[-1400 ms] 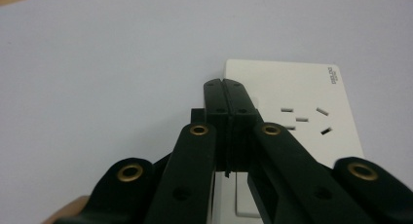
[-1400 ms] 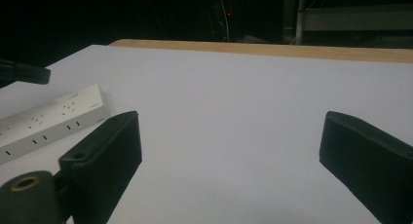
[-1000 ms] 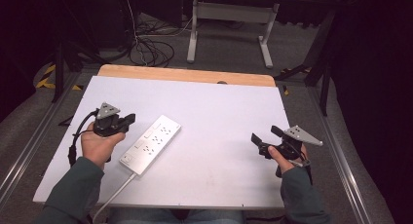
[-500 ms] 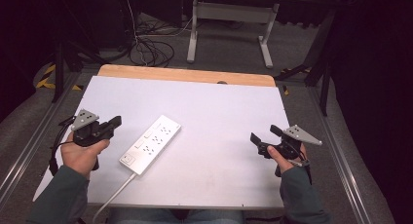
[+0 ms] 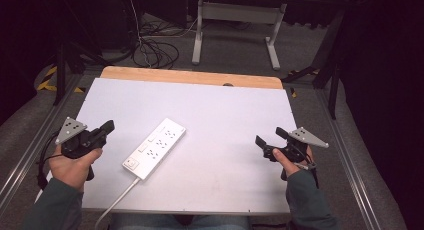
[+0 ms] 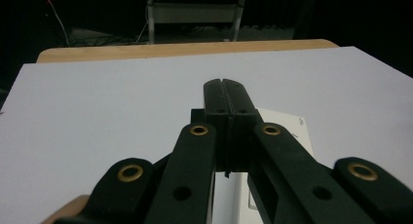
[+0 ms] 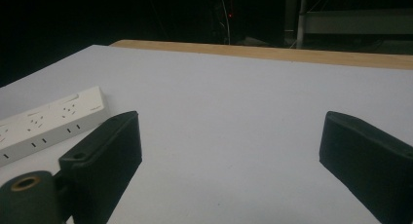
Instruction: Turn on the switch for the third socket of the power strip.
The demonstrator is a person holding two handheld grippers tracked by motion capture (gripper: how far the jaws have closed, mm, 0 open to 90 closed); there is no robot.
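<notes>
The work is at a pause between steps, as I judge it: neither gripper touches the power strip [image 5: 155,148], and both hands rest near the near edge of the counter [image 5: 240,105].

The left gripper [image 5: 107,126] sits just to the left of the strip, its jaws pressed fully together on nothing. The right gripper [image 5: 270,139] is well apart from the strip, on the right side, with its jaws spread wide and empty.

The next move probably calls for the left jaws to part first, and then for 1 gripper to come to the strip and take it across its narrow width.

The strip is white, long and flat. It lies diagonally on the left half of the counter, with several rows of sockets on top, a switch [image 5: 131,163] at its near end, and a white cable [image 5: 120,197] running off the near edge.
</notes>
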